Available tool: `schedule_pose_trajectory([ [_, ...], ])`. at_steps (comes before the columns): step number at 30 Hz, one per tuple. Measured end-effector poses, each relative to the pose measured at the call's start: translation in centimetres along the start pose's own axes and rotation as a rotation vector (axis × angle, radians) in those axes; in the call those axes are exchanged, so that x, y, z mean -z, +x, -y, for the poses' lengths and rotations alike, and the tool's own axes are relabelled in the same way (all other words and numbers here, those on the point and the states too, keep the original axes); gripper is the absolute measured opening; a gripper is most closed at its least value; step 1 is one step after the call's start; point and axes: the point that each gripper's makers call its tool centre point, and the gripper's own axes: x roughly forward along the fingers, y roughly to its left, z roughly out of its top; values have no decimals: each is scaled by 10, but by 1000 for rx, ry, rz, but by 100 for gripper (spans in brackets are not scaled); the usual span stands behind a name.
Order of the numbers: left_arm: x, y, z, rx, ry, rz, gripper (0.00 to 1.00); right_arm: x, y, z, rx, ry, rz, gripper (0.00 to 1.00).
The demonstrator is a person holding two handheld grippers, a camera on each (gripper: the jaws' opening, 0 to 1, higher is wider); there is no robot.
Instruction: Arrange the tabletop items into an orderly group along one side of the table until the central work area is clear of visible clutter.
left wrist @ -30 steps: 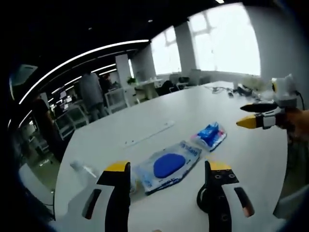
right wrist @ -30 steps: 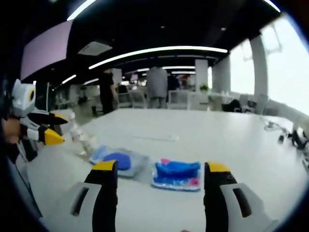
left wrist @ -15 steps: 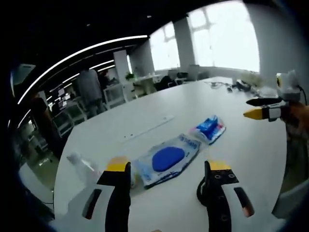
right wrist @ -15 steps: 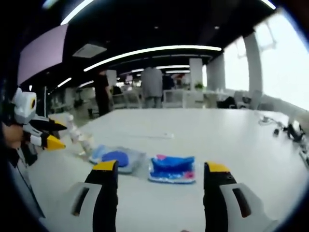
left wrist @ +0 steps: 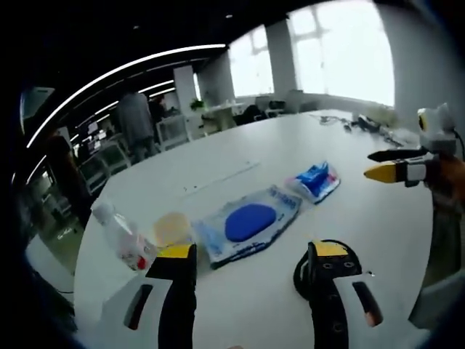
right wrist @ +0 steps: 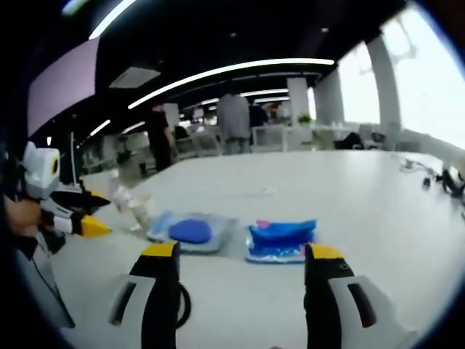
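Lying beyond the left gripper's (left wrist: pixel 251 256) fingers (left wrist: pixel 176 256): blue-pad packet (left wrist: pixel 249 225).

A white table (left wrist: pixel 240 291) carries a clear bottle (left wrist: pixel 122 236), a blue-centred pouch (left wrist: pixel 248 225) and a blue packet (left wrist: pixel 314 180).

A long white tabletop (left wrist: pixel 240 156) is stretching away through an open office. Bright windows (left wrist: pixel 341 47) are glowing between thick white pillars (left wrist: pixel 280 54) along one side. Curved light strips (right wrist: pixel 232 69) are running across the dark ceiling (right wrist: pixel 218 29). People (right wrist: pixel 234 120) are standing among white desks and chairs (left wrist: pixel 174 131) further back.
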Motion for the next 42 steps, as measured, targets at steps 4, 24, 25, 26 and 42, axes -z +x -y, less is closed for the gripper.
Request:
schedule_pose_trajectory([
  [4,22,5,9,11,-30,-50,61,20,5,-23,-49,-29,-54,64],
  [24,57,24,33,44,-50,-142,61,68,17,-57,-120,7,-163,59],
  [25,60,26,35,49,-47,-153,61,73,18,-59,-123,7,-174,59],
  [26,62,28,37,51,-45,-157,61,77,20,-59,-124,5,-181,58],
  [42,83,42,60,78,-60,-223,52,108,33,-75,-96,9,-275,42],
])
